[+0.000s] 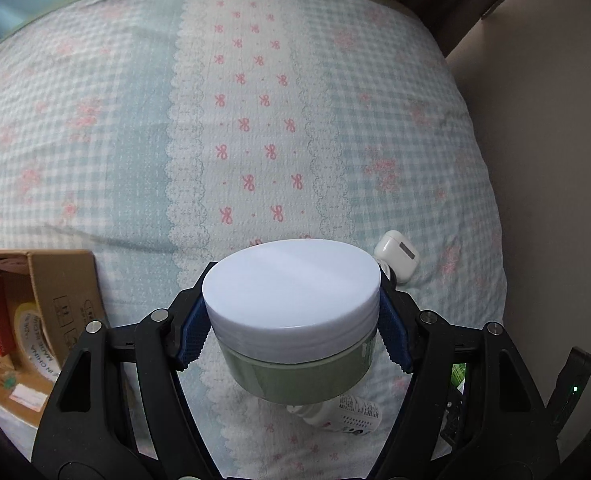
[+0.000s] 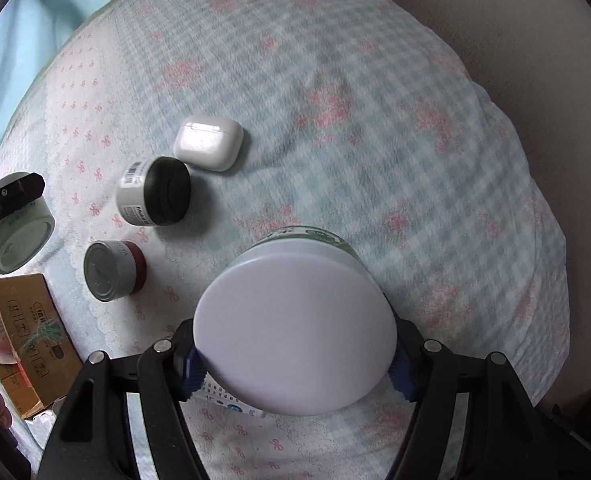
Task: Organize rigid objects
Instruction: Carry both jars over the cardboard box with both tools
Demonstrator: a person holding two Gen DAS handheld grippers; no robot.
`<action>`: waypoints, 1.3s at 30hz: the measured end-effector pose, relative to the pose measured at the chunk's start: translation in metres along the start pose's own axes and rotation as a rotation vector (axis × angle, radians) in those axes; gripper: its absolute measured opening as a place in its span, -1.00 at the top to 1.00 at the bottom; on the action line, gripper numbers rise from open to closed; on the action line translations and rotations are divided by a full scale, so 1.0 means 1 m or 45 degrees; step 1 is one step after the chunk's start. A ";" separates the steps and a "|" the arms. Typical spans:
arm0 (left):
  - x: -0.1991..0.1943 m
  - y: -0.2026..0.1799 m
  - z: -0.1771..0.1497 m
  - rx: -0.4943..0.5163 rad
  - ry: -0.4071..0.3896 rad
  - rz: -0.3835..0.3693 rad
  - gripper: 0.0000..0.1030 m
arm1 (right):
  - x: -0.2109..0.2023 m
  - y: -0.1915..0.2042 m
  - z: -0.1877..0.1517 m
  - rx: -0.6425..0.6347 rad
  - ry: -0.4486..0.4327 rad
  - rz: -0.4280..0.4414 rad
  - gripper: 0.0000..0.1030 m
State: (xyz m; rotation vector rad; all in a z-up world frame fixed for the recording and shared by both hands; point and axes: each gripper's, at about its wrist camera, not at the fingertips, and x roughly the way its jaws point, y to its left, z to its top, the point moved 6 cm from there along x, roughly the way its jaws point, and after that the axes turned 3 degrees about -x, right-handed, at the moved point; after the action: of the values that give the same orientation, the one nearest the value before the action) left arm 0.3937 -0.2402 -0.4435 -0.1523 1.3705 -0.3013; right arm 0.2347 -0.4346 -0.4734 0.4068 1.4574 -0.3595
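Note:
My left gripper (image 1: 293, 320) is shut on a green jar with a white lid (image 1: 291, 312), held above the bedspread; that jar and gripper also show at the left edge of the right wrist view (image 2: 15, 232). My right gripper (image 2: 295, 360) is shut on a second white-lidded green jar (image 2: 295, 332), also lifted. On the bed lie a white earbud case (image 2: 208, 142), a black-lidded jar on its side (image 2: 155, 192) and a red-banded tin on its side (image 2: 113, 270). The earbud case also shows in the left wrist view (image 1: 397, 250).
An open cardboard box (image 1: 63, 300) with a tape roll and a red pack sits at the bed's left edge; it also shows in the right wrist view (image 2: 27, 340). A small white bottle (image 1: 351, 410) lies under the left jar. The bed's right edge drops to a beige floor (image 1: 535, 120).

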 end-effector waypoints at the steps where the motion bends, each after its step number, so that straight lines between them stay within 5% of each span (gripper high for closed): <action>1: -0.009 -0.003 -0.001 0.008 -0.017 -0.004 -0.33 | -0.012 0.000 0.001 -0.019 -0.024 0.003 -0.31; 10: -0.117 0.003 -0.025 -0.026 -0.201 -0.058 -0.33 | -0.114 0.034 -0.008 -0.295 -0.215 0.071 -0.31; 18: -0.209 0.062 -0.057 -0.156 -0.346 -0.041 -0.33 | -0.179 0.100 -0.022 -0.610 -0.341 0.170 -0.31; 30: -0.275 0.202 -0.105 -0.263 -0.408 0.029 -0.33 | -0.192 0.218 -0.083 -0.762 -0.298 0.323 -0.31; 39: -0.273 0.292 -0.103 -0.152 -0.344 0.028 -0.33 | -0.170 0.312 -0.122 -0.686 -0.225 0.344 -0.31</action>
State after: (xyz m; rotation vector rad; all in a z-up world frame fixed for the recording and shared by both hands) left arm 0.2830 0.1264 -0.2899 -0.2675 1.1210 -0.1728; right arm 0.2606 -0.1040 -0.2970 0.1261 1.2463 0.2111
